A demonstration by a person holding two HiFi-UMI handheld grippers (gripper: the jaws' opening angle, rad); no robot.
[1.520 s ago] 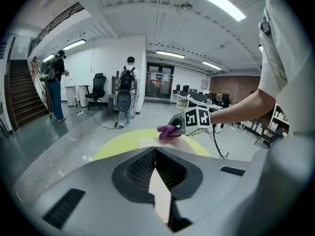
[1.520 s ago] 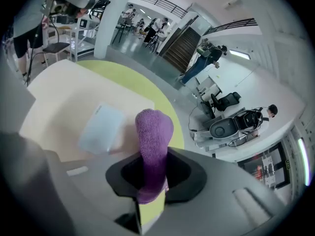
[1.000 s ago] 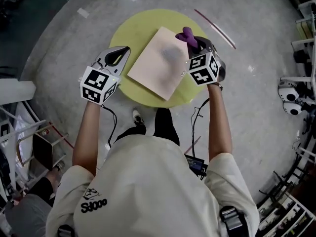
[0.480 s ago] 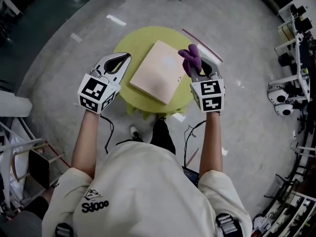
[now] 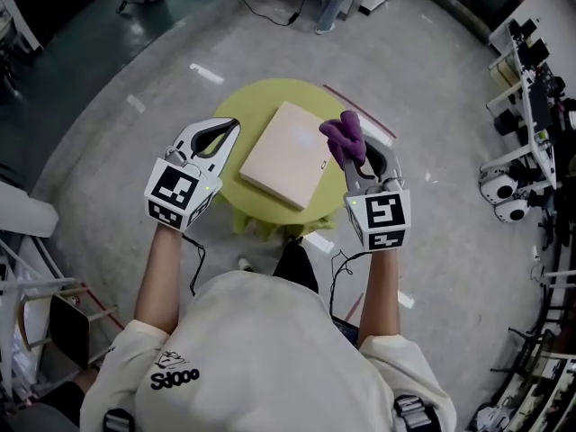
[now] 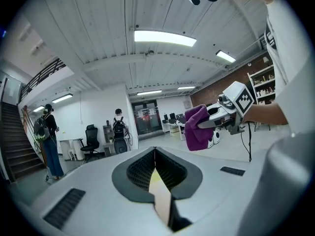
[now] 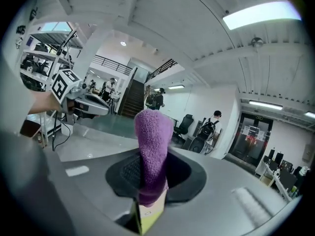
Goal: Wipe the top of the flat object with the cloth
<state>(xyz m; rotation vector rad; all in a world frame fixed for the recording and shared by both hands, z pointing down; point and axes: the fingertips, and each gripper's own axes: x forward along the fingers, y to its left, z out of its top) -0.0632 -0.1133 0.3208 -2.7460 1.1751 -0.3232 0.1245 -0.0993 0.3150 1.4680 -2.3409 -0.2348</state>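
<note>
At centre left, the left gripper (image 5: 219,136) hangs with its fingers together and empty. Mid-frame, the flat object (image 5: 283,156) lies on the round worktop (image 5: 236,106). Just right of it, the right gripper (image 5: 360,165) has its fingers clamped on the cloth (image 5: 344,137). To wipe well, I'd lower the cloth flat onto the top and sweep evenly.

I see one round yellow-green table (image 5: 252,106) standing on the grey floor (image 5: 117,88). One item lies directly on it: a flat pale pink board (image 5: 283,156), turned at an angle, near the middle.
</note>
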